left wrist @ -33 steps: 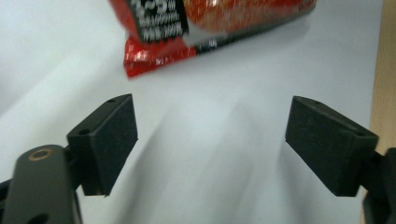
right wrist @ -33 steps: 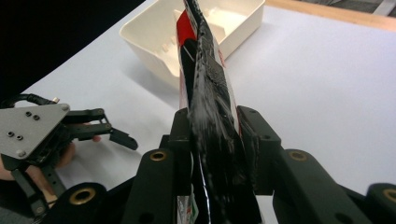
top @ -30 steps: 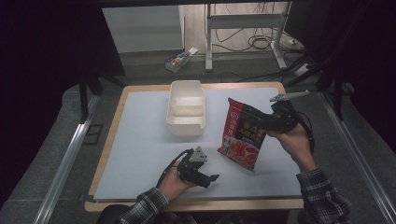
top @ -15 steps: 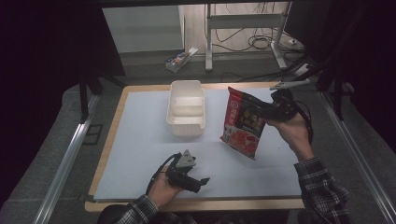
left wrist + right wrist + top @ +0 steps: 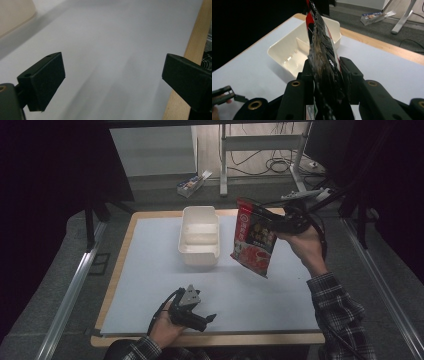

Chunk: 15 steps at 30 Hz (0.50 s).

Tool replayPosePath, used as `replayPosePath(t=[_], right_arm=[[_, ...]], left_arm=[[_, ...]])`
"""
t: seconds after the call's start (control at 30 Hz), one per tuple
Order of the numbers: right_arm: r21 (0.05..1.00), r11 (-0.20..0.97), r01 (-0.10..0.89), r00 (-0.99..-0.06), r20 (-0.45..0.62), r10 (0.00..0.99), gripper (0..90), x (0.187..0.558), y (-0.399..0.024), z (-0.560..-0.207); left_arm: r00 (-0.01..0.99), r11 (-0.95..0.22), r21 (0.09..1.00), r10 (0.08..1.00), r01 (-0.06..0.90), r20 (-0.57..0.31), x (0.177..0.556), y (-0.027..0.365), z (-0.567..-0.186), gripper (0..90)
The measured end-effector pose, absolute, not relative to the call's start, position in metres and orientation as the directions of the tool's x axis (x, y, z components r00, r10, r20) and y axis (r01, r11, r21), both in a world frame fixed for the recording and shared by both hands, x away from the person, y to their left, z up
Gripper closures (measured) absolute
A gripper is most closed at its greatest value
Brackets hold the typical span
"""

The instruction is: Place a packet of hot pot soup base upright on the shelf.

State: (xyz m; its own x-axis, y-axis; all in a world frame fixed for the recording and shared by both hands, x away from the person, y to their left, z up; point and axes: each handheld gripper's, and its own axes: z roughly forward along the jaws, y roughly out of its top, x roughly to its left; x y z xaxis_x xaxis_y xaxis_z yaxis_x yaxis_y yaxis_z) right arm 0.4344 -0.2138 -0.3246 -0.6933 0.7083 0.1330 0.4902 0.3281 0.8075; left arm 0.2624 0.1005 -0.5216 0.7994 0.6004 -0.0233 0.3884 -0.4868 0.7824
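Your right tool [image 5: 280, 224] grips the snack bag [image 5: 254, 237] above the table [image 5: 150, 265]; placing it in the white tray [image 5: 200, 251] probably remains, left tool [image 5: 192, 312] released.

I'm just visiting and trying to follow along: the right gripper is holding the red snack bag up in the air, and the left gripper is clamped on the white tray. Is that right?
Not quite. The right gripper does hold the red snack bag in the air, but the left gripper holds nothing: the left gripper view shows its jaws wide apart over bare table, and in the high view it sits near the table's front edge, apart from the white tray.
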Motion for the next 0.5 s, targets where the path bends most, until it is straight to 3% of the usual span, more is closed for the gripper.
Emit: replayPosePath(t=[0.5], right_arm=[[0.831, 0.302, 0.467, -0.693, 0.132, 0.709, 67.5, 0.459, -0.180, -0.302]], left_arm=[[0.788, -0.493, 0.773, 0.616, 0.400, -0.015, 0.251, 0.114, -0.524, 0.8]])
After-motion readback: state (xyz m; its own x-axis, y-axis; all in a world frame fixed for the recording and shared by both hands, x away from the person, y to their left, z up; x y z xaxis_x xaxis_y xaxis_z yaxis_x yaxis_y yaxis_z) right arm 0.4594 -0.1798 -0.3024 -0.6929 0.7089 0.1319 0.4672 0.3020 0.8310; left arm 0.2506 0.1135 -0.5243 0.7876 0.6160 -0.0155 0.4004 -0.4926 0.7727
